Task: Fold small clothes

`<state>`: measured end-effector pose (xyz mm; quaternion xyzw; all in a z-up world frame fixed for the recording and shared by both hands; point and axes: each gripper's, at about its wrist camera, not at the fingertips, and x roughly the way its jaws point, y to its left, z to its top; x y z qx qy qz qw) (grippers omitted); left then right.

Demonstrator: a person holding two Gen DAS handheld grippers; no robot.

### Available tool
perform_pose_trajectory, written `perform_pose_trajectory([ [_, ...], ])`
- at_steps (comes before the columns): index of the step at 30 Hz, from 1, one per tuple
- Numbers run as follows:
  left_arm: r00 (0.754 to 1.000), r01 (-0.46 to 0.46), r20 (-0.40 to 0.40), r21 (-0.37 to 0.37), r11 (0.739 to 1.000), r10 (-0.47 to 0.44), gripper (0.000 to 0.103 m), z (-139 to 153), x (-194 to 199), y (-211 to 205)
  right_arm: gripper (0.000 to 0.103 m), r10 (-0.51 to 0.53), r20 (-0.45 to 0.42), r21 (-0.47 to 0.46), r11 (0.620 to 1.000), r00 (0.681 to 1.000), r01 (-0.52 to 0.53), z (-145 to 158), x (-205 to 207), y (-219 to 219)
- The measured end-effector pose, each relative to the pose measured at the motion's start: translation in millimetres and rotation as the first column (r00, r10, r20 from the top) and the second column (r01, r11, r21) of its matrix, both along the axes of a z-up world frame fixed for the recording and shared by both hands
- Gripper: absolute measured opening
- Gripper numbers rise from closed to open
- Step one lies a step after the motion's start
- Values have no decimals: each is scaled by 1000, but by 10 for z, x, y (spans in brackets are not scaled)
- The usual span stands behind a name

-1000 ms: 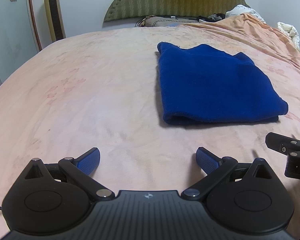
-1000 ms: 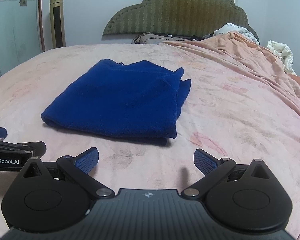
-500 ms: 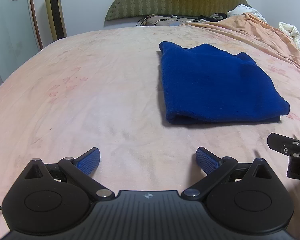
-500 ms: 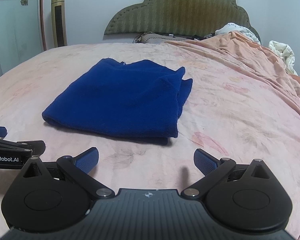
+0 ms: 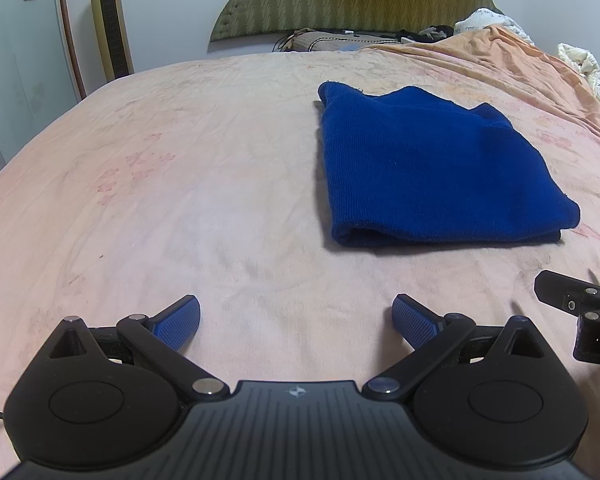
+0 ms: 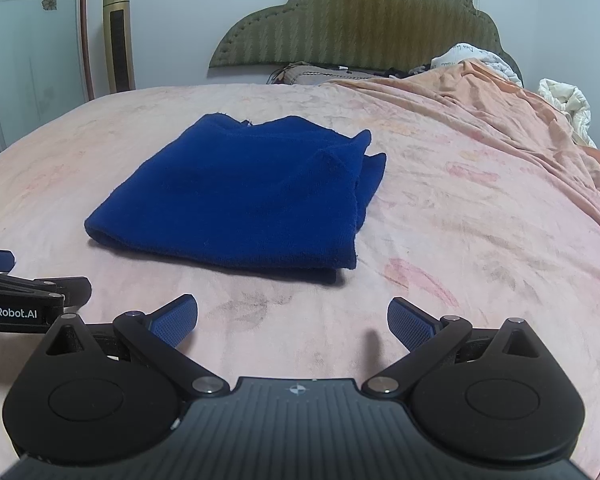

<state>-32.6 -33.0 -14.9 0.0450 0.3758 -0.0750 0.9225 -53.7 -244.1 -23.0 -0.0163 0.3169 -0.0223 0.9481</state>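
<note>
The bed (image 5: 180,184) filled most of both views, its pink sheet a thin, faintly printed cotton, creased and marked with dull stains toward the lower middle of the frames. An orange quilt (image 6: 480,120) lay rumpled along the upper right, and a scalloped, olive, ribbed headboard (image 6: 360,20) stood at the top centre, with a tall gold tower fan (image 5: 110,20) at the upper left. The blue garment (image 5: 428,172) lay right of centre in the left wrist view and left of centre in the right wrist view, flat on the sheet, a thick, fuzzy knit folded into a rough rectangle with a rounded fold on its near edge and loose, uneven layers at the far right corner. The left gripper (image 5: 296,318) and the right gripper (image 6: 292,316) sat at the bottom of their frames, each with fingers spread wide and holding nothing, well short of the cloth; the pads were blue and finely ribbed on black linkages. The fold looked nearly finished. The risk I judged greatest was a pinch catching only the top layer, so the soft stack would peel open. The slack sheet might also be gripped along with the knit, dragging the pile askew.
</note>
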Motion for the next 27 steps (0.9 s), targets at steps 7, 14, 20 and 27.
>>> perform_pose_trajectory([
  [7,1000,1,0,0,1000,-1,103,0,-1,1,103,0,2,2,1000,1000,0,-3,-13,-3],
  [14,1000,0,0,1,1000,0,103,1,-1,-2,103,2,1,2,1000,1000,-2,-7,-21,-2],
  [20,1000,0,0,1,1000,0,103,1,-2,-2,103,3,1,2,1000,1000,-3,-7,-21,-4],
  [27,1000,1,-1,1,1000,-1,103,-2,-2,-2,103,3,1,3,1000,1000,-3,-6,-24,-2],
])
